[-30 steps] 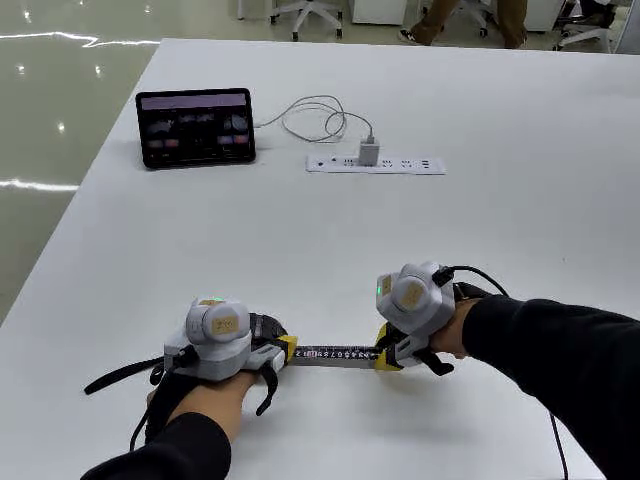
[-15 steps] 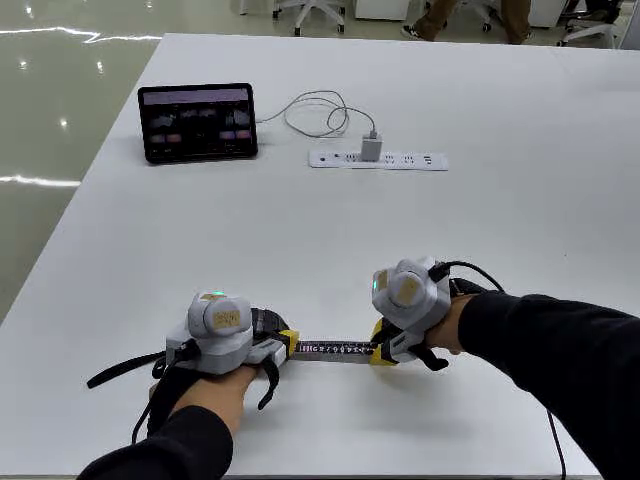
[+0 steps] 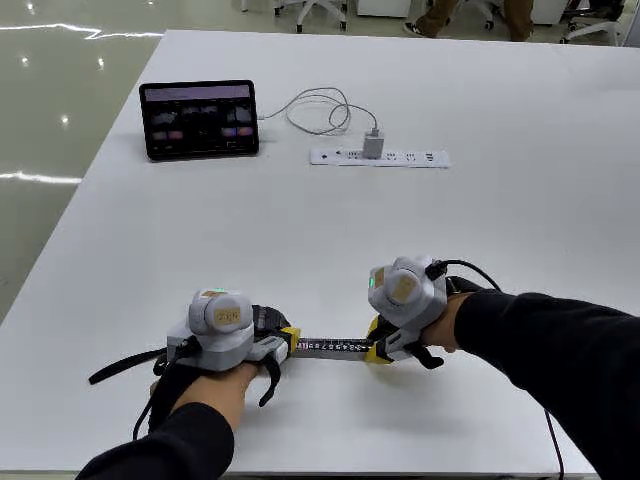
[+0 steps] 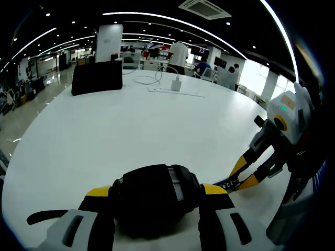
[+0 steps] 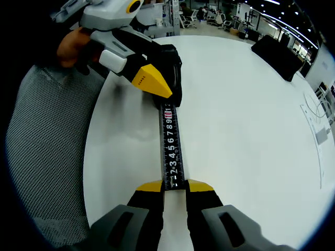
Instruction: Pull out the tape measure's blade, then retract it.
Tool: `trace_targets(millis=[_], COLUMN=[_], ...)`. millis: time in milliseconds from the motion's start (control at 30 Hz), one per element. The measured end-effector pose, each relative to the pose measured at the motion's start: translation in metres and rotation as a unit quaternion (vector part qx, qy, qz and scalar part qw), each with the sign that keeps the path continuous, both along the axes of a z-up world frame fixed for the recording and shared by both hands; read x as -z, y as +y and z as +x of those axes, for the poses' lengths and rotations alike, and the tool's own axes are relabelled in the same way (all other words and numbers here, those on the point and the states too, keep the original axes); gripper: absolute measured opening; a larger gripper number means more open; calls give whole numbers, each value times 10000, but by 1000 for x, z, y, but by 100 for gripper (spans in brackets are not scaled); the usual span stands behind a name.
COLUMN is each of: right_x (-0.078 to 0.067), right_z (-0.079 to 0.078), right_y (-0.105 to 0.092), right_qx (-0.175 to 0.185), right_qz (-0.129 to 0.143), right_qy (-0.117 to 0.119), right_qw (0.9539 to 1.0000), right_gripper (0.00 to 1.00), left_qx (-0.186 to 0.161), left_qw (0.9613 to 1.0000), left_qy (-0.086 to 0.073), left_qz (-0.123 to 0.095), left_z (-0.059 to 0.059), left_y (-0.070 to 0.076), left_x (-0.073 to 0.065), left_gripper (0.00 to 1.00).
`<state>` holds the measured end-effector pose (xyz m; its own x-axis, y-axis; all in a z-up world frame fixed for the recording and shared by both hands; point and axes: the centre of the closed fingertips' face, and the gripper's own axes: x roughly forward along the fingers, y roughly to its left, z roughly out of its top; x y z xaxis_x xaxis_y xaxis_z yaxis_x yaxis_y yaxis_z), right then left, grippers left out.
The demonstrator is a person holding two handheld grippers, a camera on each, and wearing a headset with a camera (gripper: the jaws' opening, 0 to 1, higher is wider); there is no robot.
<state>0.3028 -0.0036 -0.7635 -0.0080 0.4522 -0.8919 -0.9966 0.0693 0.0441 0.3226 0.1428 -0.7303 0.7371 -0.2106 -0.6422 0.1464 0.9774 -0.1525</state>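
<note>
Tabletop [image 3: 300,230], white and broad, takes up most of my head view. Toward its far side a dark tablet [image 3: 199,119] stands propped up. To the right of the tablet lies a white power strip [image 3: 380,157] with a charger [image 3: 373,146] plugged in and a looped cable [image 3: 315,110] running back toward the tablet.

Close to the near edge, my two grippers face each other across a short gap. The left gripper [image 3: 280,345] sits low on the table. In its own view [image 4: 157,191] I see its jaws spread wide, with their yellow tips pressed against either side of the tape measure's black case [image 4: 154,201]. The case rests on the table between them. The right gripper [image 3: 375,350] has its jaws brought almost together, and in its own view [image 5: 174,185] they pinch the free end of the blade [image 5: 171,141].

The blade runs straight and flat just above the table from the right gripper's tips to the mouth of the case [image 5: 170,68], with its printed numerals facing up. In the head view this drawn-out stretch [image 3: 330,349] bridges the gap between the two grippers. A black strap [image 3: 125,368] trails leftward from the left gripper across the table.
</note>
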Motion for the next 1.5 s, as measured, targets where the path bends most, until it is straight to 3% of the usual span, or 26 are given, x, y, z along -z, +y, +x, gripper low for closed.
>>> trace_targets(millis=[1500], right_x=[-2], right_z=[2], right_y=[19], right_qx=[-130], right_qz=[69], right_qy=[-84], right_qw=[9999], right_gripper=[11], left_qx=[-46], left_qw=[9999], left_qy=[28], left_qz=[-144], left_z=[-2], left_y=[1], left_x=[-1], left_gripper=[59])
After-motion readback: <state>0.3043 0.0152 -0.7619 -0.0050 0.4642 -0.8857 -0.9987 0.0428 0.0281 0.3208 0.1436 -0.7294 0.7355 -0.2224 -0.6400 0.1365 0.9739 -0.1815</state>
